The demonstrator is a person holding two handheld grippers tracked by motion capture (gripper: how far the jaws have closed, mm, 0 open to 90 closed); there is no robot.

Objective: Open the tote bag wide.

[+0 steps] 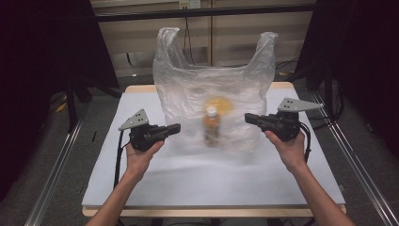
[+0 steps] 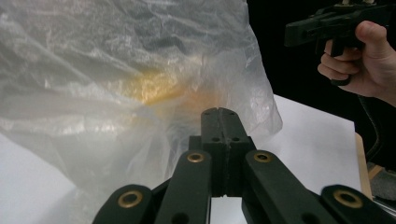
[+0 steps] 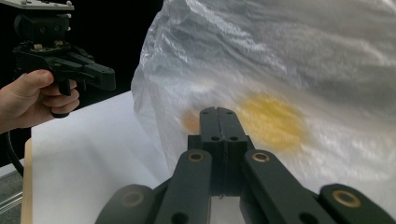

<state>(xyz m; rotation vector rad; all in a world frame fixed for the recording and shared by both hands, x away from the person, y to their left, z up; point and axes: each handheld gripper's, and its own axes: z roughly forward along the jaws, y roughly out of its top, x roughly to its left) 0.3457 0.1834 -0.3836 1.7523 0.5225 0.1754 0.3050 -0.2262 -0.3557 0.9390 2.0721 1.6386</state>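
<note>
- Jaws of the left gripper (image 1: 175, 128) are pressing flat together with nothing between them; a hand (image 1: 141, 157) is holding it above the table (image 1: 141, 188), tips pointing toward the bag (image 1: 211, 89).
- Left gripper is also showing in the right gripper view (image 3: 109, 79), hanging off the bag's side, apart from the plastic.
- Jaws of the right gripper (image 1: 249, 118) are likewise sitting fully closed and empty; its hand (image 1: 291, 149) is gripping it on the other side, tips aimed back at the bag.
- Right gripper is appearing in the left gripper view (image 2: 292, 33), up high and clear of the bag.
- Bag, clear and crinkled, is standing upright between the two grippers at the middle of the table, its two handles rising at the top.
- Bottle (image 1: 211, 125) with a white cap is standing upright inside the bag, near its front.
- Something yellow (image 1: 219, 104), blurred by the plastic, is sitting just behind the bottle; what it is I cannot tell.
</note>
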